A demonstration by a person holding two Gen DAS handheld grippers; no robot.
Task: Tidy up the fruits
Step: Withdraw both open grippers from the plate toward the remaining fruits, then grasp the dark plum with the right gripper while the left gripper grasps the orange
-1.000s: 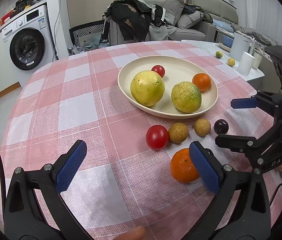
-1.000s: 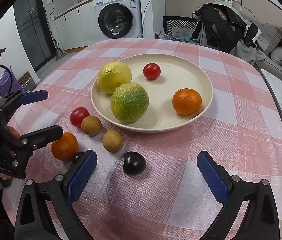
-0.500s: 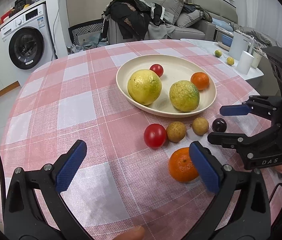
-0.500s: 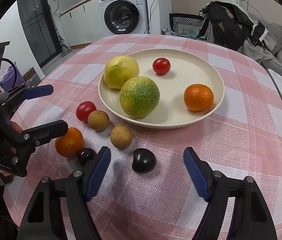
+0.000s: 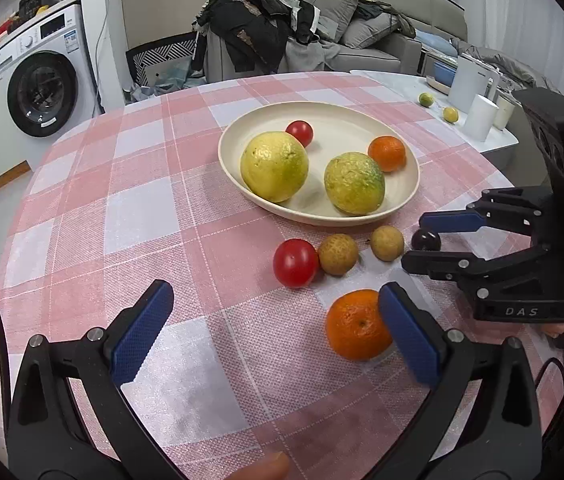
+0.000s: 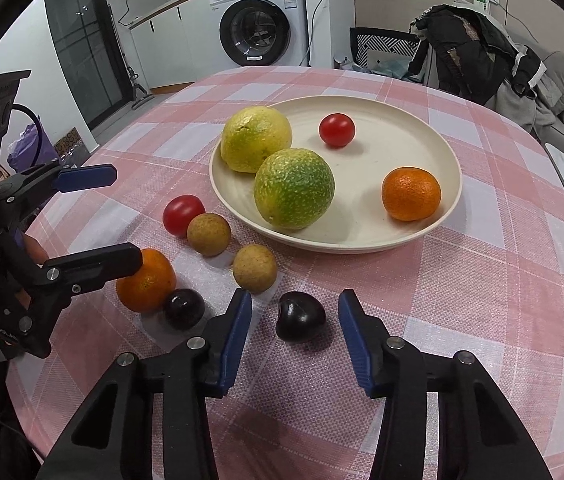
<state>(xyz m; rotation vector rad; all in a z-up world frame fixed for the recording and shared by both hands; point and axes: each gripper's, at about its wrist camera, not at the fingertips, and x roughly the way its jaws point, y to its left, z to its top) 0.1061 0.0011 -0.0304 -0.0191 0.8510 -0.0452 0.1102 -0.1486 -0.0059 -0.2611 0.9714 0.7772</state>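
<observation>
Pink-and-white checked tablecloth (image 6: 482, 280), cream plate (image 6: 402, 140), blue-padded black fingers (image 6: 238, 336), dark purple plum (image 6: 300, 316)

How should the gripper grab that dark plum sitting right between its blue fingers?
Pinch the dark plum across its widest middle, one pad on each side. The right gripper is open and already straddles it, so come in low and level from the near edge of the table. The plum is round and smooth, so a grip too high would likely let it slip out.
</observation>
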